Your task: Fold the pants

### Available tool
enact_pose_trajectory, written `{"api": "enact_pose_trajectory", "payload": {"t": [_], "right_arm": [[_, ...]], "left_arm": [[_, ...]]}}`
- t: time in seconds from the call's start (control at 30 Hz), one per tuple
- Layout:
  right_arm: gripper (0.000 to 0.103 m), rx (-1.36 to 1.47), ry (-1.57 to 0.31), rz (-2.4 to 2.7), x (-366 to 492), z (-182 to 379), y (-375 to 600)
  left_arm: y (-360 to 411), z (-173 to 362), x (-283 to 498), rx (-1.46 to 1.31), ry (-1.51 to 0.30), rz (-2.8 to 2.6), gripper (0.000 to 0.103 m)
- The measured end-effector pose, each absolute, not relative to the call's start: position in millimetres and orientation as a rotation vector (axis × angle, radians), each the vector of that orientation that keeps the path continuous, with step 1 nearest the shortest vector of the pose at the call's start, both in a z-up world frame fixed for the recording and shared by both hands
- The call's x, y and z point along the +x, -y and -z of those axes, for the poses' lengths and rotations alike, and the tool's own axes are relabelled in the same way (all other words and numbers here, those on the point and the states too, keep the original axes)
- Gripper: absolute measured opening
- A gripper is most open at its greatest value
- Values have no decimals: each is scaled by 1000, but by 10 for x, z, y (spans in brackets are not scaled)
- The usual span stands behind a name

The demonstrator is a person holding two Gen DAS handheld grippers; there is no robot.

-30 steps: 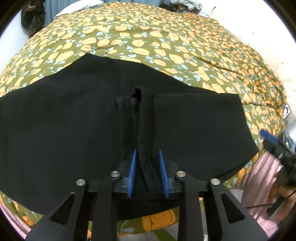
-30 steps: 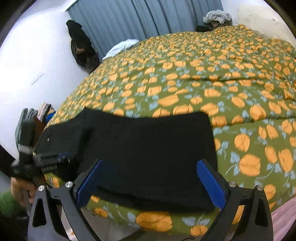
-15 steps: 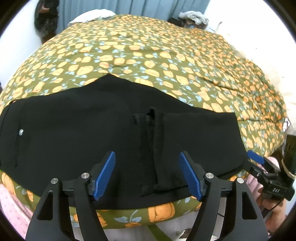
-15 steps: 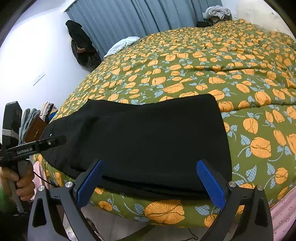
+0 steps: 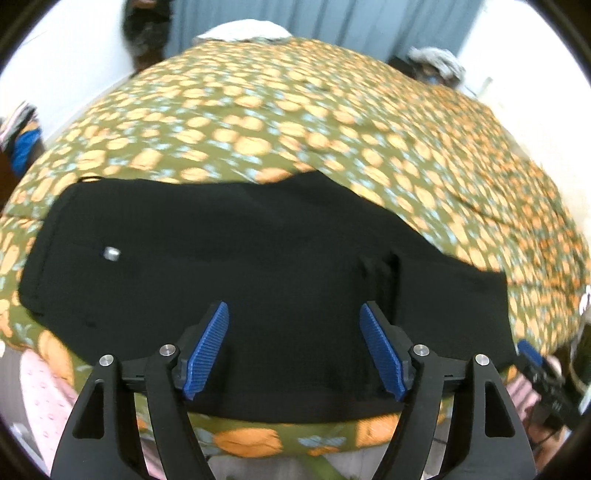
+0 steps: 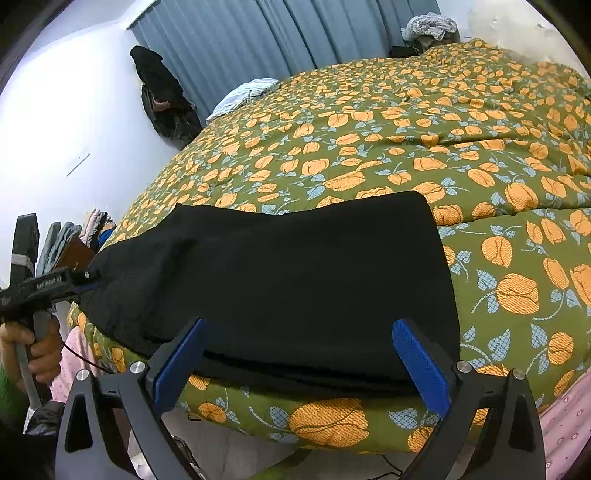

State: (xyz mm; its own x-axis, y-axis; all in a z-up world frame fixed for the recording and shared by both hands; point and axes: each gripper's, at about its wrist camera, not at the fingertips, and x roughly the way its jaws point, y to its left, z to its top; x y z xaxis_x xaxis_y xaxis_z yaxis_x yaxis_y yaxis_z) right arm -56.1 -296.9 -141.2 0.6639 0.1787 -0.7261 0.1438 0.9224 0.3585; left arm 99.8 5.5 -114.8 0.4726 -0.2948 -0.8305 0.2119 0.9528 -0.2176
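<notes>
Black pants (image 5: pixel 240 258) lie flat along the near edge of the bed, folded lengthwise, with a silver waist button (image 5: pixel 111 253) at the left and a bunched ridge of cloth (image 5: pixel 384 273) at the right. My left gripper (image 5: pixel 295 350) is open and empty, just above the pants' near edge. In the right wrist view the pants (image 6: pixel 295 273) end in a straight hem at the right. My right gripper (image 6: pixel 299 365) is open and empty at the near edge. The left gripper (image 6: pixel 77 280) shows there at the far left end.
The bed has an olive quilt (image 6: pixel 443 140) with orange fruit print. A pink sheet (image 5: pixel 48 398) hangs below the bed's edge. Blue curtains (image 6: pixel 277 33), dark hanging clothes (image 6: pixel 162 96) and a pile of garments (image 6: pixel 430 24) stand at the far wall.
My left gripper opened and let go of the bunched cloth, then drew back and moved left toward the waist end. My right gripper stayed open and pulled back slightly.
</notes>
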Motion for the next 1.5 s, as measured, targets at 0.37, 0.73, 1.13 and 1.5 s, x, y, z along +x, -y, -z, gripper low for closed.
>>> {"api": "enact_pose_trajectory", "payload": {"t": [0.37,0.73,1.13,1.5], "right_arm": [[99,477,-848,-2,-574,1462,3078],[100,500,-887,-13,-488,1549,3043],[100,481,-904,-14,-435,1582,2995],[99,504,-882,-24,-456,1584,3019]], "left_arm": [[-1485,1121,1775,-314,-1097,45,97],[-1957,1366,1957,-266,-1133,-9,97],[-1867,1891,2135,-164,-1252,33,103],[-1745,1628,1950,-140,-1240,-22,23]]}}
